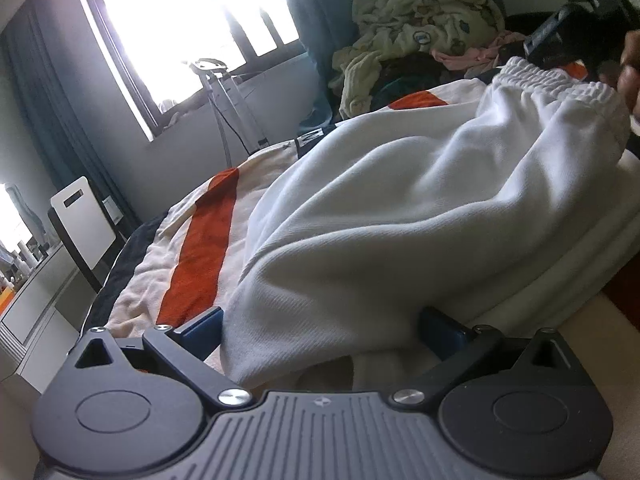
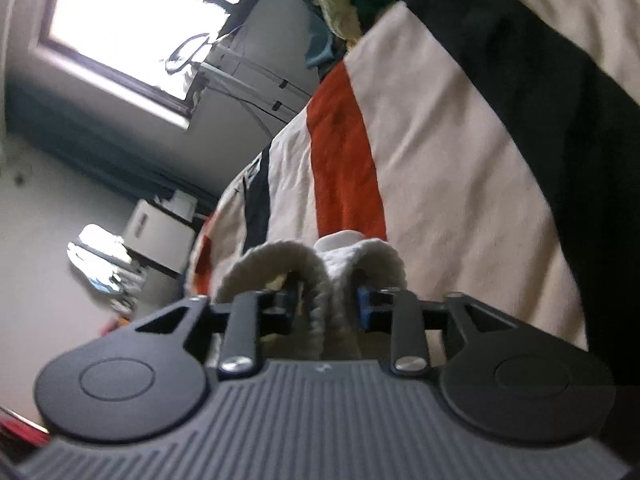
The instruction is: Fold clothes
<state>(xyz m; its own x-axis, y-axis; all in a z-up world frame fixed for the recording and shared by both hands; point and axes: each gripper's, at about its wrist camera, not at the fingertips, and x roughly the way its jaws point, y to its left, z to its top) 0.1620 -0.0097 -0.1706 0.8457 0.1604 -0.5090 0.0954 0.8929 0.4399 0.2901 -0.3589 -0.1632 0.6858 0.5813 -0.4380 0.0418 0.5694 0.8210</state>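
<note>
Shorts [image 1: 400, 200], white, lie rumpled and unfolded on the striped bed [image 1: 208, 236], waistband far right clamped by the right tool [image 2: 326, 300], near hem between the wide-spread fingers of the left tool [image 1: 320, 332]; folding barely begun.

Left tongs [image 1: 320, 332] spread wide, low and near level, blue fingers [image 1: 202, 330] far apart with white fabric draped between them. Right tongs [image 2: 327, 304] narrowed, rolled sideways, pinching a bunched fold.
</note>
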